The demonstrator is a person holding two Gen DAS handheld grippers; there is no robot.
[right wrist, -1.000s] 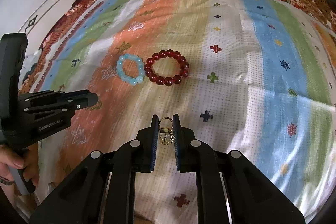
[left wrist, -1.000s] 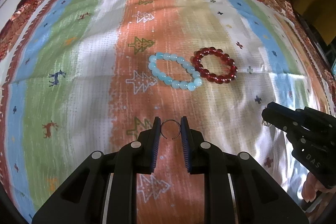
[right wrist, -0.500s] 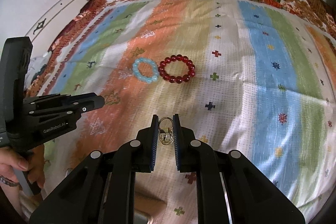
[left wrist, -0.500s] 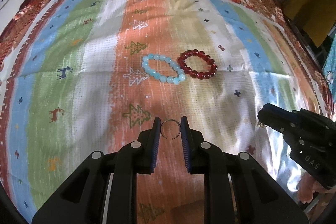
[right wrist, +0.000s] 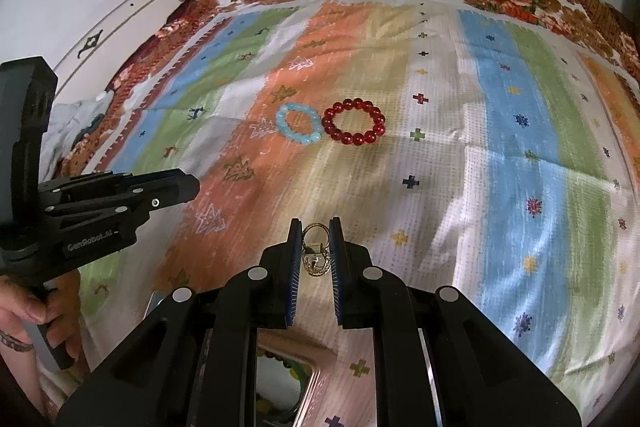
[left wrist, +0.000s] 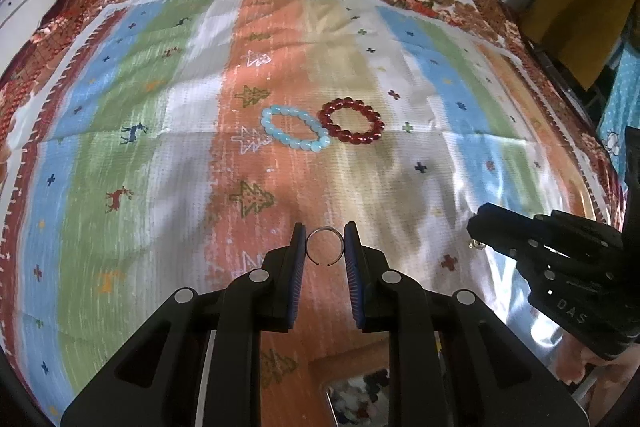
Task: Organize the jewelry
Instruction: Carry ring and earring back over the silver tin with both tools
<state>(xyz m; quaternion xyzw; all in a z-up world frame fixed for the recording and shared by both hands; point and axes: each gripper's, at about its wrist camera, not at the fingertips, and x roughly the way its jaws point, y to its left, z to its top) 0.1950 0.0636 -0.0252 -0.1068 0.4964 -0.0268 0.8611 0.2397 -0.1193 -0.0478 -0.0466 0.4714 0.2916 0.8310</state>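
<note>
Carrying step: left gripper (left wrist: 325,247) pinches a silver ring (left wrist: 325,245), right gripper (right wrist: 316,247) clamps a gold ring (right wrist: 316,251); bracelets (left wrist: 322,126) lie at 12 o'clock. Next: lower each gently into the box (right wrist: 286,373) at 6 o'clock.

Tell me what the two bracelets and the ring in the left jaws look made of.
Red bracelet: glossy translucent beads, glass or resin. Blue bracelet: milky pale beads, stone or glass, softer shine. Ring: thin silvery wire with a gap, likely metal.

A gold ring (right wrist: 316,251) is clamped in the right gripper (right wrist: 315,233) above the striped blanket (right wrist: 516,155), where blue (right wrist: 298,123) and red (right wrist: 354,121) bead bracelets are laid touching.
</note>
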